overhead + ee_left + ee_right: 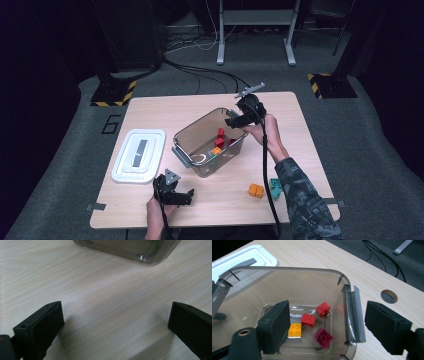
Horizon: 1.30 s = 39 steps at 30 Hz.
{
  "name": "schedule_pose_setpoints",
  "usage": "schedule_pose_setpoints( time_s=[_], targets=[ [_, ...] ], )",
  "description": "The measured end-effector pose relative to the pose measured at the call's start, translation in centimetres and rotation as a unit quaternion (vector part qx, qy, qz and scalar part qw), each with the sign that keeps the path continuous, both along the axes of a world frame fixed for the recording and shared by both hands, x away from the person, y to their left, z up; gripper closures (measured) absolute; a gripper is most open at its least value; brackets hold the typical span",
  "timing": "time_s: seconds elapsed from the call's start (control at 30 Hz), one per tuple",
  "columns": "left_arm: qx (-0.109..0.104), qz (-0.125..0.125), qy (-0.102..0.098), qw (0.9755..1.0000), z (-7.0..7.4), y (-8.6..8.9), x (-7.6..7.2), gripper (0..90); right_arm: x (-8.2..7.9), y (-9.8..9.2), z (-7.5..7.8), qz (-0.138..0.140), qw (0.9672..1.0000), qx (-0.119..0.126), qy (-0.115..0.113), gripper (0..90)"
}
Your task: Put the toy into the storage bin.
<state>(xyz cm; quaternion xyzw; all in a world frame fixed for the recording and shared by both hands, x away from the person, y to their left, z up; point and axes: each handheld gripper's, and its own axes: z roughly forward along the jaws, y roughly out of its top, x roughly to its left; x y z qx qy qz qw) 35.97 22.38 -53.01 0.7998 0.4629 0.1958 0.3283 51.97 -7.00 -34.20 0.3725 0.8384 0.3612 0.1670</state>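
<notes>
One clear plastic box [210,142] stands near the middle of the table [165,107], and inside it the right gripper view shows two red bricks [308,320], one orange brick [295,330] and one magenta brick [323,337], the last blurred and lying apart from the pads. The high view hints at something green in the box too, but it is too small to tell. Two more bricks lie loose on the table at the near right, just beside each other: one orange block [256,190] and one teal block [275,188]. One white lid [139,154] rests flat on the table to the left of the box. The right gripper [239,120] hangs over the far right rim of the box, its jaws spread wide with nothing pressed between them. The left gripper [175,196] sits low over the near edge of the table, near the box's near corner, jaws wide apart over bare wood. The table is pale wood grain with a round cable hole [389,296] near the right side. It stands on grey carpet [75,130]; black cables [210,75] run across the floor beyond it, two black-and-yellow striped bases [114,93] stand at the far left and far right, and a grey metal frame [255,30] stands at the back.
</notes>
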Motion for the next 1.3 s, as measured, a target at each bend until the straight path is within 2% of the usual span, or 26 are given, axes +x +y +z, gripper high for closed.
schedule_pose_setpoints(
  time_s=[0.07,0.27,0.5,0.63,0.9,1.3],
  targets=[
    [0.000,0.000,0.001,1.0000,0.0,0.0,0.0,0.0,-0.4,-0.6,0.2,-0.004,0.9999,0.010,-0.002,16.0],
    [-0.007,0.005,-0.002,1.0000,-0.1,-0.1,0.0,0.0,-1.6,-2.9,0.4,-0.010,0.9997,0.016,-0.014,12.3],
    [-0.006,0.004,-0.001,1.0000,0.0,-0.1,0.0,0.0,-2.7,-5.6,-0.2,-0.024,0.9994,0.020,-0.017,10.2],
    [-0.007,0.005,-0.002,1.0000,0.0,-0.1,0.0,0.0,-3.2,-6.5,-0.6,-0.031,0.9992,0.020,-0.013,9.5],
    [-0.007,0.005,-0.002,1.0000,-0.1,-0.1,0.0,0.0,-4.4,-8.6,-2.1,-0.043,0.9989,0.018,-0.003,8.0],
    [-0.007,0.005,-0.001,1.0000,-0.1,-0.1,0.0,0.0,-5.8,-10.6,-5.7,-0.060,0.9977,0.014,0.030,6.0]
  ],
)
